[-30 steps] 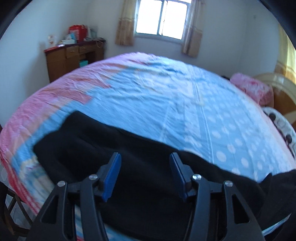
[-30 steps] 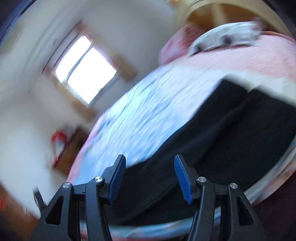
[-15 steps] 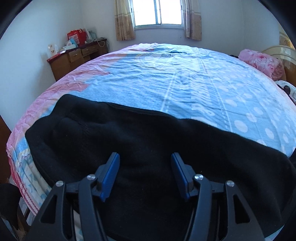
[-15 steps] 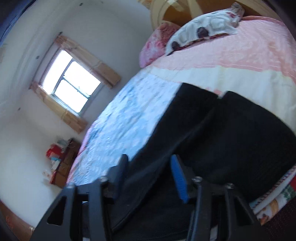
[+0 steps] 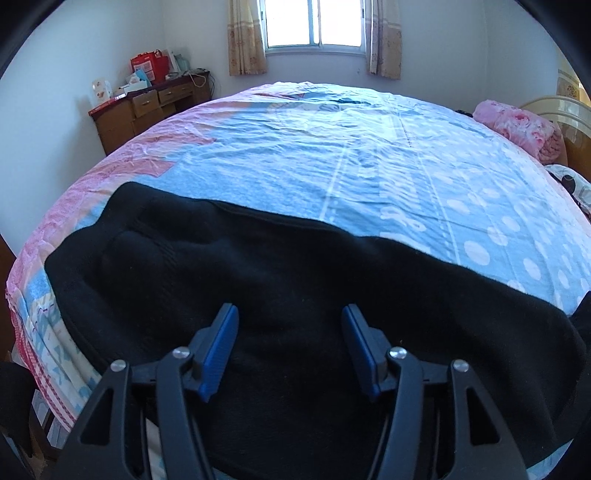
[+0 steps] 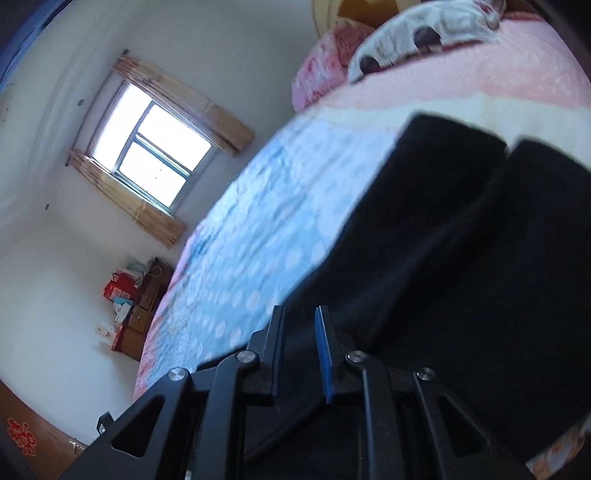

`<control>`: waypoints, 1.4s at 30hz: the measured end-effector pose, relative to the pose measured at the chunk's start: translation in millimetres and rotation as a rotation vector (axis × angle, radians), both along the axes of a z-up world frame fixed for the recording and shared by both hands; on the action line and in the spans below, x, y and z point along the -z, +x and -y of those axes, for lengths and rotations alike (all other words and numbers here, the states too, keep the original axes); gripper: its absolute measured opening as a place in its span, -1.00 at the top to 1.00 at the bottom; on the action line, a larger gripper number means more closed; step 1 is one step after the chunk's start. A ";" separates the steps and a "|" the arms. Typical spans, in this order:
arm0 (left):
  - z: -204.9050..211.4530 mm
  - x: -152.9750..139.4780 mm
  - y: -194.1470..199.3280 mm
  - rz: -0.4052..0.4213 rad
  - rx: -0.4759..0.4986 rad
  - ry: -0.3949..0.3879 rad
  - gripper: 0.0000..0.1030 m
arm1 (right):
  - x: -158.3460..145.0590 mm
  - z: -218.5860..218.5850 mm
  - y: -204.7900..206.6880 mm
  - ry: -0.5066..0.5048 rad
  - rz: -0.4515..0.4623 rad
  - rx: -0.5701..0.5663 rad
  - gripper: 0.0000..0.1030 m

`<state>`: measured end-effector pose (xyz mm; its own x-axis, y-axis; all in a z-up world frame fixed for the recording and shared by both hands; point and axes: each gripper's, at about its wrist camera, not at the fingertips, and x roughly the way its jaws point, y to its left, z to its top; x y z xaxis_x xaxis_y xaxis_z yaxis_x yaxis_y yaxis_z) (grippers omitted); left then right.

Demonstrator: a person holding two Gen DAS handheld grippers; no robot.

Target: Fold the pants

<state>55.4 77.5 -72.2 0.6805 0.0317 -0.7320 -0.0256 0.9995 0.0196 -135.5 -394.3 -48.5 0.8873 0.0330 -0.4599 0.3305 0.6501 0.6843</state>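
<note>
Black pants (image 5: 280, 280) lie spread across the near edge of the bed, waist end at the left. My left gripper (image 5: 290, 332) hovers over their middle, open and empty. In the right wrist view the pants (image 6: 461, 266) show two leg ends side by side toward the pillows. My right gripper (image 6: 299, 332) is tilted and low over the pants' far edge, its jaws nearly closed with black fabric between them.
The bed has a blue dotted sheet (image 5: 369, 158) with pink borders. A pink pillow (image 5: 517, 125) and a patterned pillow (image 6: 424, 33) lie at the headboard. A wooden dresser (image 5: 147, 107) with boxes stands by the wall under the window (image 5: 314, 22).
My right gripper has dropped onto the pants' edge and its jaws have narrowed from wide open to nearly closed. My left gripper has moved forward over the pants, still open.
</note>
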 end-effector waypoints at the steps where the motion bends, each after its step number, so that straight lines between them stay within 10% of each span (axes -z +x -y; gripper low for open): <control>1: -0.2 -0.1 0.5 0.000 0.001 -0.001 -0.19 | -4.9 3.8 0.9 -0.042 0.025 0.020 0.67; 13: 2.4 0.9 0.8 0.002 0.003 0.019 -0.21 | -32.3 53.7 -20.2 -0.034 0.119 0.138 0.64; 17: 1.9 0.7 0.7 0.001 0.002 0.014 -0.21 | -59.1 87.9 -29.7 -0.132 0.093 0.182 -0.47; 23: 2.4 0.8 0.7 -0.001 0.003 0.018 -0.21 | -35.6 119.0 4.5 -0.222 -0.154 0.025 -0.47; 25: 2.2 0.8 0.9 -0.002 0.003 0.016 -0.21 | -21.1 112.5 19.0 -0.283 -0.252 -0.019 -0.23; 27: 2.2 0.9 0.8 -0.003 0.004 0.013 -0.22 | -17.7 100.0 31.2 -0.401 -0.317 -0.045 0.85; 42: -0.7 -0.5 3.3 -0.019 0.014 -0.010 -0.27 | -141.9 56.5 -55.3 -0.359 -0.066 -0.013 0.85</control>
